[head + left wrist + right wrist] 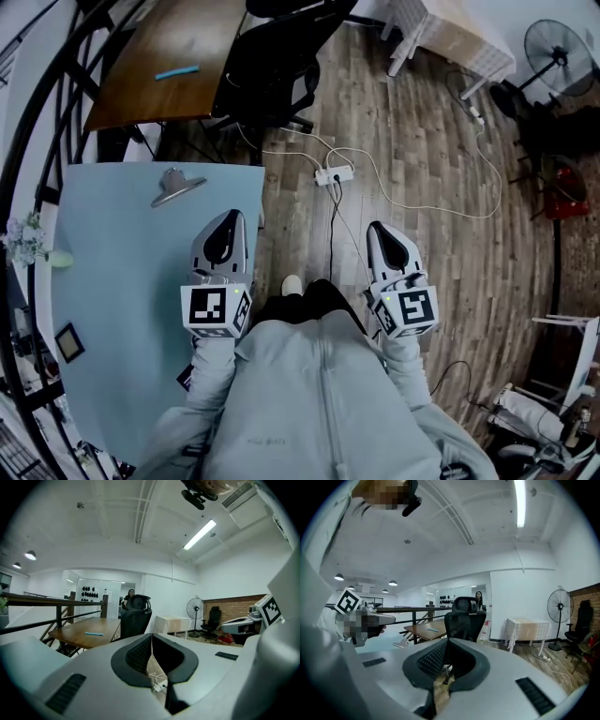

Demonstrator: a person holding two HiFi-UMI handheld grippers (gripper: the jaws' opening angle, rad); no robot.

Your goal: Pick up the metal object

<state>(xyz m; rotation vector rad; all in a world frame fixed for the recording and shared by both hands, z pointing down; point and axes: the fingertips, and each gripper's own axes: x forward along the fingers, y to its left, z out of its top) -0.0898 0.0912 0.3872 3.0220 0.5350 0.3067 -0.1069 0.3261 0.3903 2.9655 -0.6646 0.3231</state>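
Your grey sweatshirt (319, 403) fills foreground; both grippers out ahead, jaws clenched together on nothing. Left gripper (225, 225) hangs over right edge of light blue table (112, 309); right gripper (386, 239) well off table, over wood floor (422, 141). Metal object (176, 186) lies near table's far edge, toward its right corner, ahead and slightly left of left gripper, long axis roughly crosswise to its jaws. Your left hand nearer; jaws likely must part first.

Silvery metal object (176, 186), perhaps a clip, lies on pale-blue table (112, 281).
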